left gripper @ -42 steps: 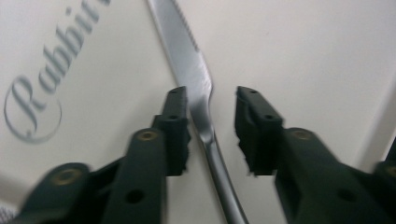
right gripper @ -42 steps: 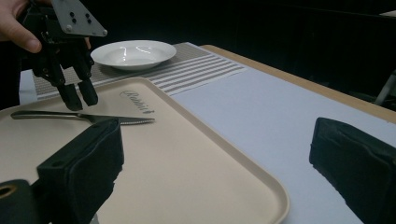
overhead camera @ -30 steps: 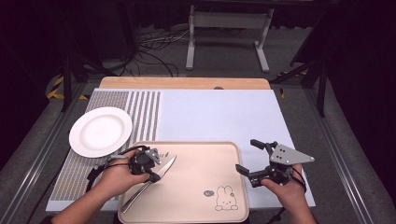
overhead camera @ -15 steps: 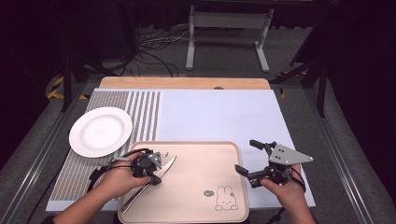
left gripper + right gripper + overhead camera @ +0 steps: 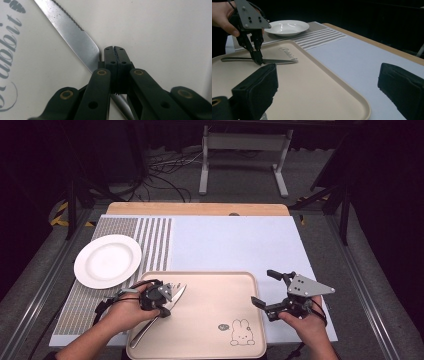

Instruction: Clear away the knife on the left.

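A: High view. Left gripper (image 5: 167, 301) is down on the knife (image 5: 159, 314) at the left end of the beige tray (image 5: 215, 280), jaws closed. Knife lies diagonal, tip toward the tray's far-left corner, handle toward the near-left edge. Right gripper (image 5: 272, 287) hovers off the tray's right rim, jaws wide apart, nothing between them.

B: Advice for the lift?

A: I'd say pull straight up and keep it level; the grip looks to sit near where blade meets handle, so it could tip. White plate (image 5: 107, 260) on the striped mat (image 5: 150, 232) is the closest place to set it down, if that's where it goes.

B: Left gripper view?

A: Pads shut tight, tips meeting. Blade (image 5: 72, 32) runs up-left from beside them, serrated edge visible. Hard to tell whether the pads pinch the metal or just sit against its edge; the contact is hidden under the jaws. Check for slip before lifting.

B: Right gripper view?

A: Its own two black pads stand far apart, empty. Beyond them the left gripper (image 5: 258, 60) points down onto the knife (image 5: 279, 61), which lies flat on the tray (image 5: 332, 80). The handle end is partly behind the near pad. Plate (image 5: 287, 27) sits behind.
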Motion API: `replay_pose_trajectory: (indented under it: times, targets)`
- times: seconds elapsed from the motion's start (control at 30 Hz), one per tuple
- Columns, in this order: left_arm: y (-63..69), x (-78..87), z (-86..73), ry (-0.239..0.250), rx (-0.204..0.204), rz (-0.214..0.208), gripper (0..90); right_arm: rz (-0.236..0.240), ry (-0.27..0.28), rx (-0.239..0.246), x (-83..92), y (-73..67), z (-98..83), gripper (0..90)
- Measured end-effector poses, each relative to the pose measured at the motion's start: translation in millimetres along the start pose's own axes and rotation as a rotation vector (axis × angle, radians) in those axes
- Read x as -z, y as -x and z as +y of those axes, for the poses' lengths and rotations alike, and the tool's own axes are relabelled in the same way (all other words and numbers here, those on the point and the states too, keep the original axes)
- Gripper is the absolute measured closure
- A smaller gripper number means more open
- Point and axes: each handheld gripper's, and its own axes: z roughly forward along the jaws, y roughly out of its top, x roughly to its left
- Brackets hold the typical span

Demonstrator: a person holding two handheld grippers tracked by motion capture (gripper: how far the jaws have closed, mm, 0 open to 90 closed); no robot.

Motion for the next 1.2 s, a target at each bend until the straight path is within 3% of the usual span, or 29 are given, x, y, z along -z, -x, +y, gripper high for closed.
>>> replay_pose_trajectory:
  times: [0.33, 0.63, 1.2]
  targets:
    - [-2.5, 2.8, -9.5, 0.011, 0.03, 0.005, 90.0, 0.0, -0.003, -0.001, -0.5, -0.1, -0.7, 3.9]
    - [-6.2, 5.9, -23.0, 0.037, 0.087, -0.006, 90.0, 0.002, -0.008, -0.003, -1.9, -0.5, -1.7, 3.9]
    - [-9.0, 10.6, -38.3, 0.043, 0.129, -0.012, 90.0, 0.005, -0.01, -0.01, -2.9, -0.8, -2.5, 3.8]
